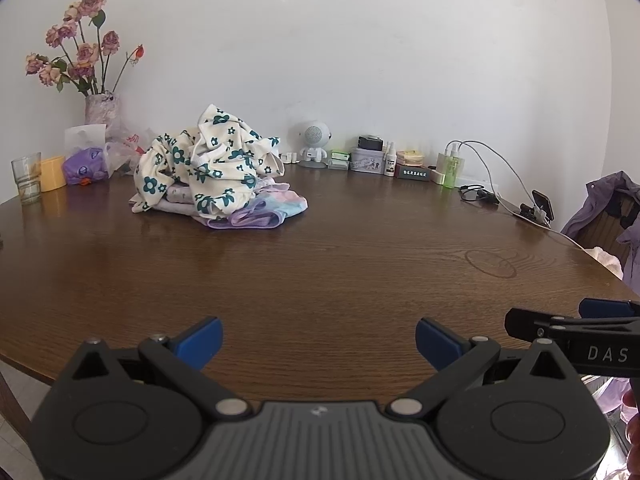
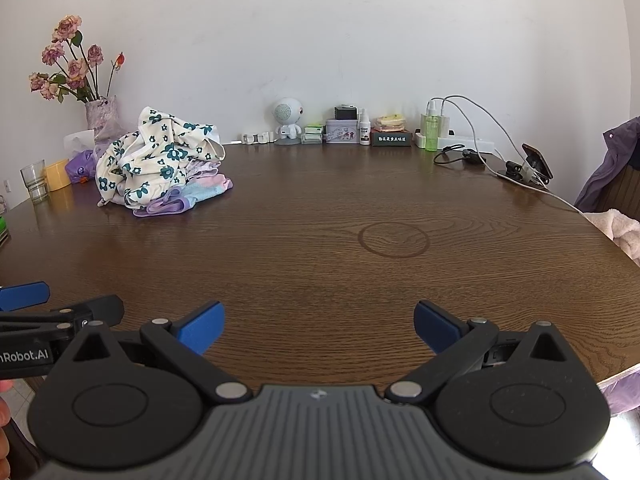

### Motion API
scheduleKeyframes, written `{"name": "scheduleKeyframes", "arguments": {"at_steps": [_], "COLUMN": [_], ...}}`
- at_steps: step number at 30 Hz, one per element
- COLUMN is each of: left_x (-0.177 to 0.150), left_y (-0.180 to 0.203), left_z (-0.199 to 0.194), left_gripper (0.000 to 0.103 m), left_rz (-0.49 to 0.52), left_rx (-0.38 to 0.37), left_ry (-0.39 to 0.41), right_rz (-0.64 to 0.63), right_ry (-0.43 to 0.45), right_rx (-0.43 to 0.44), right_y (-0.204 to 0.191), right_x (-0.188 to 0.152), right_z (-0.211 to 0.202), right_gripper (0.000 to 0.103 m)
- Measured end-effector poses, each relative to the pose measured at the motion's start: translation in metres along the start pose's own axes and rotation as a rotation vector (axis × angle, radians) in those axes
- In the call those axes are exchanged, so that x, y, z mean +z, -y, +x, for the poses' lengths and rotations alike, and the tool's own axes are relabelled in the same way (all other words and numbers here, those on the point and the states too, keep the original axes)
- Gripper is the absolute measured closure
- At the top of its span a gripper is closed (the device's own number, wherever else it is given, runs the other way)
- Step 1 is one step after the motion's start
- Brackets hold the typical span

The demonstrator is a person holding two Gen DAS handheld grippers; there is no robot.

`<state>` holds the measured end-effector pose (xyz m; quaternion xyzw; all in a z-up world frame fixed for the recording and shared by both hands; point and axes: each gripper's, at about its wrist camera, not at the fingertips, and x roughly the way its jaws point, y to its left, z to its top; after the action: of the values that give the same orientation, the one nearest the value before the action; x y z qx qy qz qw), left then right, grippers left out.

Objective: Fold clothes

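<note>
Both tongs, left gripper (image 1: pixel 319 340) and right gripper (image 2: pixel 319 326), hanging apart, empty; we are facing clothes pile (image 1: pixel 208 168) across table (image 1: pixel 320 264): soft, light, floppy; pinching top floral hem seems best.

A vase of dried pink roses (image 1: pixel 102 110) stands at the far left of the dark wooden table (image 1: pixel 320 264), with a clear glass (image 1: pixel 26 178) and a yellow cup (image 1: pixel 53 173) nearby. Along the wall sit a small white robot figure (image 2: pixel 287 118), a tin box (image 2: pixel 341 131), a green spray bottle (image 2: pixel 431 132) and white charger cables (image 2: pixel 480 120). A purple jacket (image 2: pixel 612 160) hangs at the right.
</note>
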<state>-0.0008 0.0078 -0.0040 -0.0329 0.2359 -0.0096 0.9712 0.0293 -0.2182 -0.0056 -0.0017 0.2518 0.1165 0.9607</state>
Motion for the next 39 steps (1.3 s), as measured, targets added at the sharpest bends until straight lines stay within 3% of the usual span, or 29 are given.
{"name": "scheduleKeyframes", "arguments": {"at_steps": [39], "left_x": [-0.0002], "left_y": [0.0025], "left_z": [-0.0003], "left_gripper": [0.000], "left_rz": [0.006], "left_rx": [-0.009], "left_ry": [0.002], "right_rz": [-0.004], "right_ry": [-0.001], "right_rx": [0.000], "right_y": [0.0002], "right_x": [-0.0003], "right_z": [0.0002], "right_gripper": [0.000]}}
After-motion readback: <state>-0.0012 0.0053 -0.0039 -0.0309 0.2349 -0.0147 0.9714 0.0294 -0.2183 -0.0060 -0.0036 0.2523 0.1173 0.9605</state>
